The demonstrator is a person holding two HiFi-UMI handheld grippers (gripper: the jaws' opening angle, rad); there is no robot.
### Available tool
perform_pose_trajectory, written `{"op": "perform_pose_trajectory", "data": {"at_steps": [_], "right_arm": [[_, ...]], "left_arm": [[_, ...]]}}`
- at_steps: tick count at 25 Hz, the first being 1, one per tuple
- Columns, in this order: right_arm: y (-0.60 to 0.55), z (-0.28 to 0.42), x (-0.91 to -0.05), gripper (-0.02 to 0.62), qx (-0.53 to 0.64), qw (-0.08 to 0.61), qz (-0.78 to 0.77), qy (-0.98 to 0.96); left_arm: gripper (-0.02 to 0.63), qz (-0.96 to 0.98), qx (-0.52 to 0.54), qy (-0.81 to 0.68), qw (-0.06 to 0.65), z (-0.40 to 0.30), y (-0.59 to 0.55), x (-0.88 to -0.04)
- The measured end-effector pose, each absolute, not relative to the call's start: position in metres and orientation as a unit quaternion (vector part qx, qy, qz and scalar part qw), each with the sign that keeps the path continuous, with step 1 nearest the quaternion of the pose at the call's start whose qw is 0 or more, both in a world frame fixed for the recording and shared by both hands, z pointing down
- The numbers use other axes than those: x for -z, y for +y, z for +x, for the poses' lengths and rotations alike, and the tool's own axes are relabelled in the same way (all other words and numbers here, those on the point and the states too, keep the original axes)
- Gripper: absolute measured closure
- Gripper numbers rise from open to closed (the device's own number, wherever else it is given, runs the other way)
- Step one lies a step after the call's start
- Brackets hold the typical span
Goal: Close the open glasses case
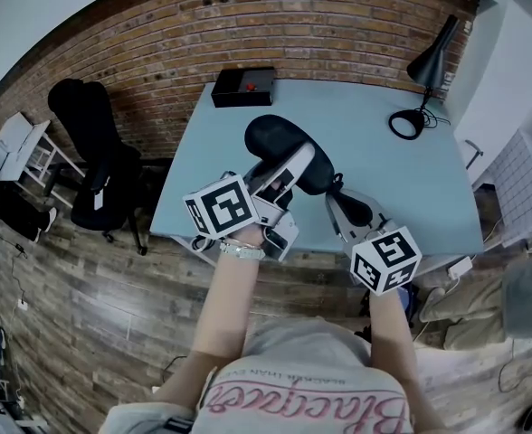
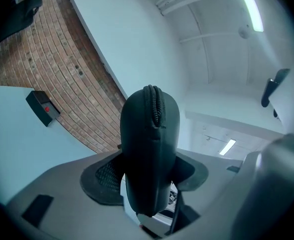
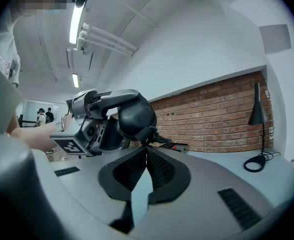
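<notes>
Grips the black glasses case point(image 1: 280, 143) crosswise in the left gripper point(image 1: 287, 168), jaws parted only as wide as the case and pressed against both its flanks. Has it lifted clear of the blue table point(image 1: 384, 179), above the near middle and a little behind the front edge. Pinches a small zip tab point(image 3: 151, 134) at the case's near end with the right gripper point(image 3: 147, 150), fingertips drawn together on it. Shows zip teeth meeting along the seam at the end facing the left gripper view. Finds bare tabletop to the right and behind, bounded by a black box point(image 1: 243, 87) at the far edge, a desk lamp point(image 1: 432, 66) at the far right corner and an office chair point(image 1: 99, 165) beyond the left edge.
</notes>
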State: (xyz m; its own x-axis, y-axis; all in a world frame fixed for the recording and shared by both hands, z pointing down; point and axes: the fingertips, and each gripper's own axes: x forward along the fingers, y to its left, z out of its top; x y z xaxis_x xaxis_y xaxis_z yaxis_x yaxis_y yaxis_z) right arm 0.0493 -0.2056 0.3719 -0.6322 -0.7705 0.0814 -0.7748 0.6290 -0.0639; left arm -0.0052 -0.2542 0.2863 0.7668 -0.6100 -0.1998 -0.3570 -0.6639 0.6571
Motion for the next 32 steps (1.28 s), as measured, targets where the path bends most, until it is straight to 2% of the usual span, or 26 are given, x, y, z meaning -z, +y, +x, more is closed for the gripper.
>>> {"op": "perform_pose_trajectory", "data": {"at_steps": [9,17,32], "right_arm": [[-0.209,0.073,-0.368,0.578,-0.029,0.027,0.454,-0.89],[-0.209,0.091,-0.375,0.578,0.014,0.072,0.471,-0.879],[-0.199,0.092,-0.37,0.563,0.123,0.128,0.433,-0.884]], "left_arm": [[0.347,0.92,0.156,-0.235,0.272,0.007,-0.236,-0.292],[0.348,0.958,0.062,-0.212,0.181,0.029,-0.215,-0.299],[0.348,0.984,-0.047,-0.155,0.075,0.038,-0.19,-0.31]]}}
